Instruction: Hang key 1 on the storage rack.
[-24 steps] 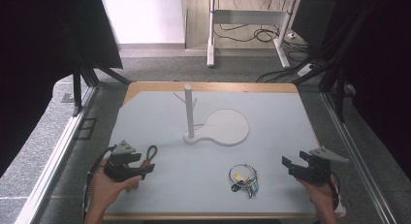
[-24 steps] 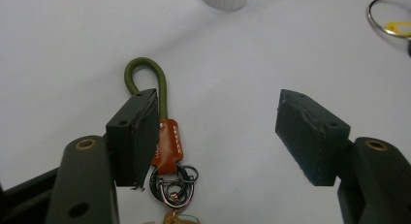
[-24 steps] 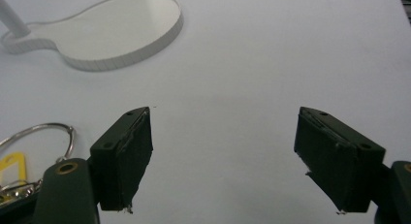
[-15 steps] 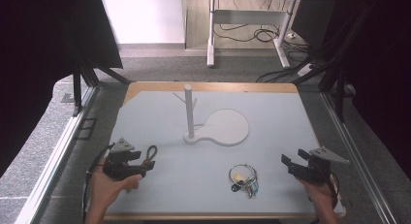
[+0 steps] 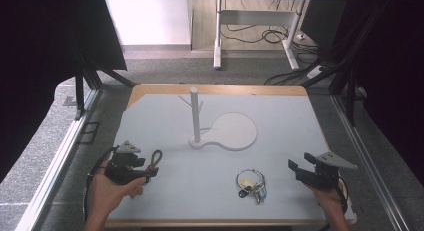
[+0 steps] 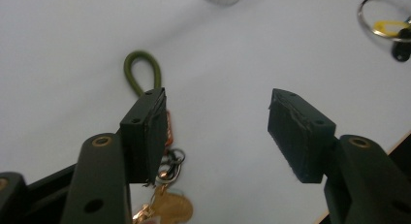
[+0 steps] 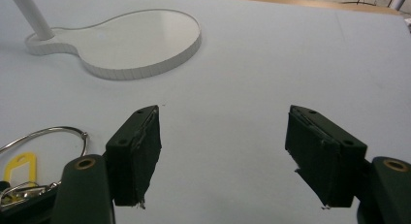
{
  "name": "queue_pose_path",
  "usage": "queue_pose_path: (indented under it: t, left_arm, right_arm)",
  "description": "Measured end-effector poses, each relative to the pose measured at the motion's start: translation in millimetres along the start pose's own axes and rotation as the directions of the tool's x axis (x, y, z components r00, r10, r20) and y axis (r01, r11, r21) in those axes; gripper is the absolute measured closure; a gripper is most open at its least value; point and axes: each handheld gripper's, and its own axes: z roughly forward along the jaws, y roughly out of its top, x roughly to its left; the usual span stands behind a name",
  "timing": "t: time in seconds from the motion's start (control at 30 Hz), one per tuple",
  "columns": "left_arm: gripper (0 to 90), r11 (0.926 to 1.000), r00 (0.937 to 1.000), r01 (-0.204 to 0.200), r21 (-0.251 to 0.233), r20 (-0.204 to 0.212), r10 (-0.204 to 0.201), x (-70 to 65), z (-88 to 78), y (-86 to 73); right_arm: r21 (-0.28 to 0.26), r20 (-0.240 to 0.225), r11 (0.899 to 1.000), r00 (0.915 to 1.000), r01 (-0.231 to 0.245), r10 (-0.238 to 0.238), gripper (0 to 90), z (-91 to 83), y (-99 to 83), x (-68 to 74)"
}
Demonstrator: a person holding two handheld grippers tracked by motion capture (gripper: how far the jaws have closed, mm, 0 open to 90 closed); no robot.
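Olive cord-loop keychain (image 6: 143, 71) lies lower left of high view, just beside left tool (image 5: 150, 172), jaws wide, empty. Right tool (image 5: 295, 169) wide too. Judged step: approach; next, centre jaws over cord, close.

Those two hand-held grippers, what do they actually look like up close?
Both are black. The left gripper and the right gripper each carry a grey three-cornered plate on top. Each has two chunky black jaws ending in blocky, scuffed pads, with brass-coloured rivets at the joints. A black cable trails from each. The person's forearms are bare, no sleeves in sight.
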Motion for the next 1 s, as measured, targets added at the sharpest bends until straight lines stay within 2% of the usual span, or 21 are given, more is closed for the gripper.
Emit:
queue_pose_path:
  t: [0.03,0.07,0.1,0.2,0.23,0.27,0.3,0.33,0.4,0.43,0.53,0.57,0.67,0.7,0.9,0.93,1.0]
  left_arm:
    - [42.1,0.999,0.9998,0.002,0.045,-0.022,-0.001,4.3,5.1,1.8]
    - [42.9,0.998,0.9994,-0.001,0.063,-0.035,0.003,6.6,8.5,3.4]
    - [43.7,0.998,0.9994,-0.001,0.063,-0.035,0.003,6.6,8.5,3.4]
    - [45.8,0.9927,0.9994,0.0,0.121,-0.033,0.004,13.0,26.3,9.5]
    - [46.1,0.9927,0.9994,0.0,0.121,-0.033,0.004,13.0,26.3,9.5]
    - [46.4,0.9872,0.9996,-0.007,0.159,-0.027,0.011,14.4,36.3,12.0]
    - [46.6,0.9872,0.9996,-0.007,0.159,-0.027,0.011,14.4,36.3,12.0]
    - [46.7,0.9816,0.9993,-0.013,0.19,-0.031,0.019,16.2,43.8,14.4]
    - [47.2,0.975,0.9981,-0.008,0.222,-0.057,0.021,18.7,51.9,17.7]
    - [47.7,0.975,0.9981,-0.008,0.222,-0.057,0.021,18.7,51.9,17.7]
    - [49.0,0.9608,0.9973,-0.014,0.277,-0.065,0.034,22.2,62.0,22.1]
    - [49.2,0.9608,0.9973,-0.014,0.277,-0.065,0.034,22.2,62.0,22.1]
    - [50.1,0.9481,0.9973,-0.011,0.318,-0.066,0.033,25.8,69.1,21.8]
    - [50.5,0.9481,0.9973,-0.011,0.318,-0.066,0.033,25.8,69.1,21.8]
    - [53.0,0.9358,0.9962,0.001,0.353,-0.082,0.03,32.3,76.7,16.4]
    - [53.4,0.9358,0.9962,0.001,0.353,-0.082,0.03,32.3,76.7,16.4]
    - [54.7,0.9314,0.9949,0.013,0.364,-0.098,0.024,33.8,79.4,14.3]
  right_arm:
    - [0.011,-0.001,1.0,1.0,0.004,-0.004,29.0,2.3,-1.6,2.1]
    - [0.016,-0.001,1.0,0.9999,0.011,-0.011,29.0,3.6,-2.3,2.8]
    - [0.016,-0.001,1.0,0.9999,0.011,-0.011,29.0,3.6,-2.3,2.8]
    - [0.026,0.008,0.999,0.9998,0.019,-0.02,28.9,4.6,-3.2,4.2]
    - [0.026,0.008,0.999,0.9998,0.019,-0.02,28.9,4.6,-3.2,4.2]
    - [0.026,0.01,0.999,0.9997,0.021,-0.021,29.0,2.7,-4.3,4.3]
    - [0.026,0.01,0.999,0.9997,0.021,-0.021,29.0,2.7,-4.3,4.3]
    - [0.028,0.016,0.999,0.9996,0.021,-0.022,28.9,0.5,-5.5,3.5]
    - [0.025,0.025,1.0,0.9996,0.015,-0.016,28.9,-2.2,-6.4,1.7]
    - [0.025,0.025,1.0,0.9996,0.015,-0.016,28.9,-2.2,-6.4,1.7]
    - [0.016,0.044,1.0,0.999,-0.007,0.006,29.1,-8.1,-7.3,-1.9]
    - [0.016,0.044,1.0,0.999,-0.007,0.006,29.1,-8.1,-7.3,-1.9]
    - [0.021,0.05,1.0,0.9987,-0.007,0.006,29.1,-9.3,-9.1,-1.2]
    - [0.021,0.05,1.0,0.9987,-0.007,0.006,29.1,-9.3,-9.1,-1.2]
    - [0.027,0.054,1.0,0.9985,-0.003,0.002,29.1,-8.9,-10.2,0.9]
    - [0.027,0.054,1.0,0.9985,-0.003,0.002,29.1,-8.9,-10.2,0.9]
    - [0.03,0.053,1.0,0.9986,0.002,-0.004,29.1,-7.7,-10.2,1.8]
